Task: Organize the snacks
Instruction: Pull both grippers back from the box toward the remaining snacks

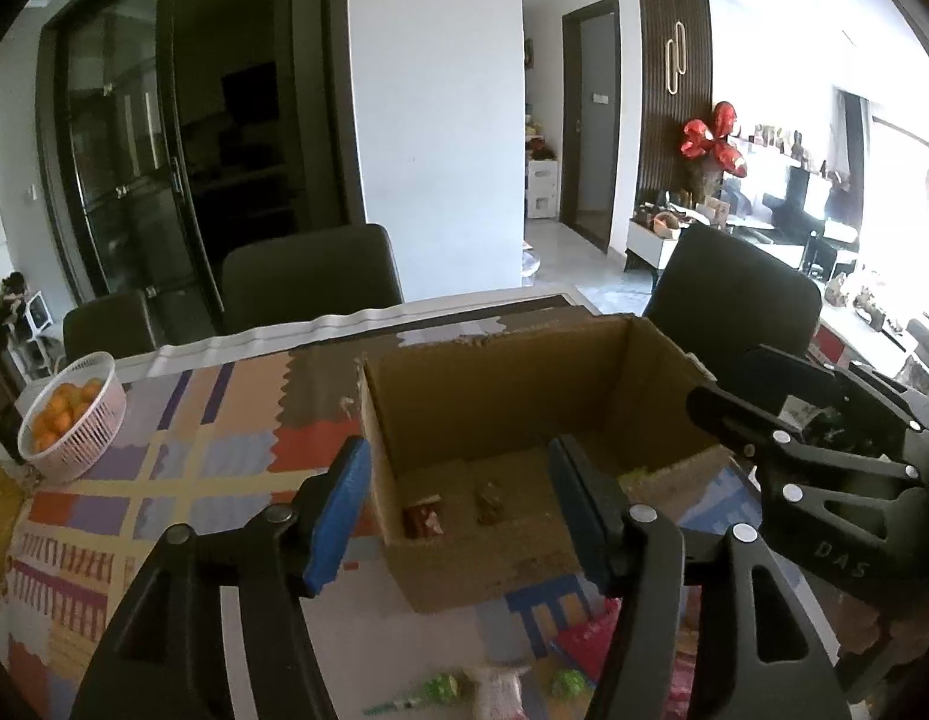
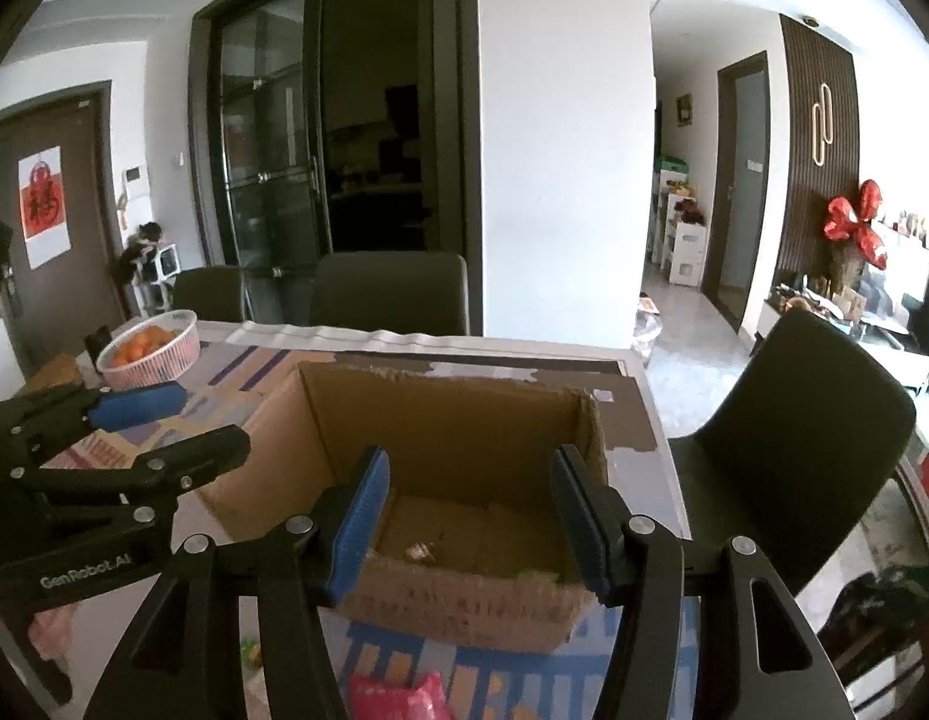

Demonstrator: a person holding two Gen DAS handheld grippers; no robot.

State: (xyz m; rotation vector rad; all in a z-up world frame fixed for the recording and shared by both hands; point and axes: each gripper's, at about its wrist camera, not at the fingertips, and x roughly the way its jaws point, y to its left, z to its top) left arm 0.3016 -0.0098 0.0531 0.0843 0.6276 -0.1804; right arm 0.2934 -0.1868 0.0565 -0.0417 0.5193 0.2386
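1. The table (image 1: 182, 420), covered by a patterned cloth, is seen spreading ahead of and below both grippers; chairs are seen beyond its far edge.
2. The cardboard box (image 1: 524, 396) is shown open-topped, directly ahead of the left gripper (image 1: 458, 510) and directly ahead of the right gripper (image 2: 470, 519). Its long axis is judged to run across both views, from left to right, with the opening pointing upward.
3. The basket of oranges (image 1: 74, 420) is placed well to the left of the left gripper, apart from the box.
4. Both grippers are shown released, jaws spread wide, with nothing held between them; they are held side by side, near the box's near wall.
5. Snacks already inside the box are seen as a red packet (image 1: 423, 521) and a brown item (image 1: 491, 504) on its floor, just ahead of the left gripper.
6. Loose snacks remain on the table below the grippers: a pink packet (image 2: 398, 697) beneath the right gripper, and green-wrapped pieces (image 1: 440, 687) beneath the left.
7. The step in hand is judged to be between placements. The next move is judged to call for a lowering toward a loose packet, a closing on it, and a lift over the box rim.
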